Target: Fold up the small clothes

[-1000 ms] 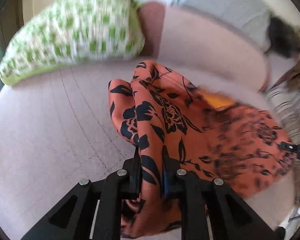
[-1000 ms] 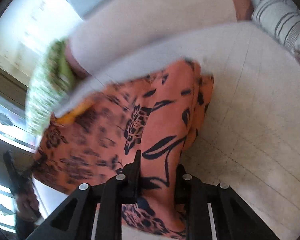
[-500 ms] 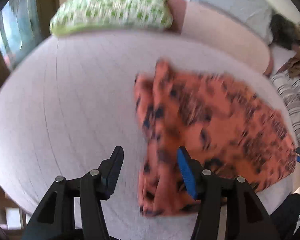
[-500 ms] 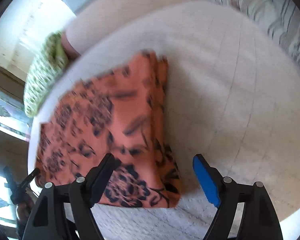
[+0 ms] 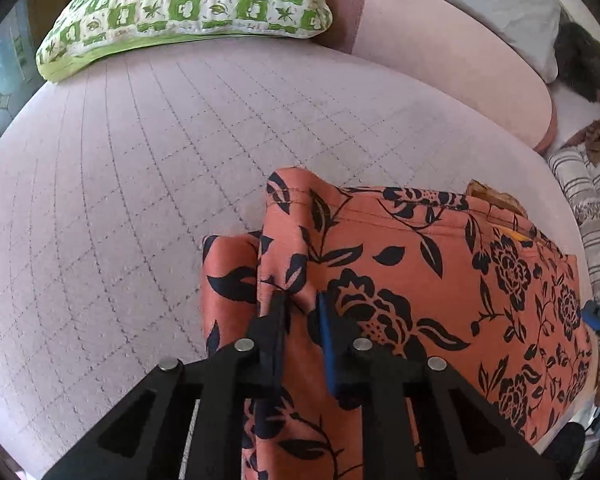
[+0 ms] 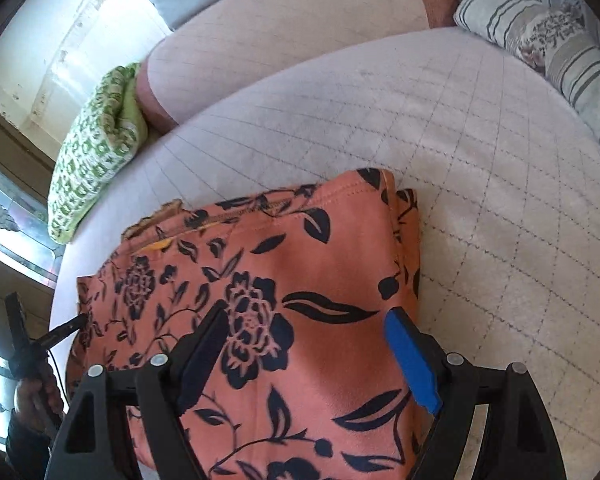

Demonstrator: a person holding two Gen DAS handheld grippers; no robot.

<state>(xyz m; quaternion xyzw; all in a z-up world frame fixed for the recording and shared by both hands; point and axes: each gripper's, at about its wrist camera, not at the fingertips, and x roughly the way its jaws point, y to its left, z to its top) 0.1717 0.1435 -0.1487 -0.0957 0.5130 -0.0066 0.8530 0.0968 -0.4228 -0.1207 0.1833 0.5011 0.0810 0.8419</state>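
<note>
Orange floral garment (image 5: pixel 400 272) lay folded on the quilted pale mattress (image 5: pixel 148 168), near its front edge, several layers stacked with a hemmed edge facing the far side and a narrower fold peeking out at its left. It looked light, thin and limp, a cloth that would sag and slide layer on layer if lifted from one point; the safest holds seemed to be the two near corners or the folded side edges, pinching all layers together so the stack would not fan apart.

Left gripper (image 5: pixel 302 320) sat low on the left part of the cloth, its jaws closing with a ridge of fabric between them, the pads apparently pinching it. Right gripper (image 6: pixel 306 344) hovered over the right part with jaws spread wide, cloth beneath but nothing squeezed.

A second earlier both tongs were clenched on the garment, which hung bunched and rumpled; half a second earlier both stood released above it. Since then the cloth had settled flat, the left had come down and nipped again, and the right had stayed wide.

A green patterned pillow (image 5: pixel 188 4) lay at the far edge, striped bedding (image 6: pixel 540 36) to the right
</note>
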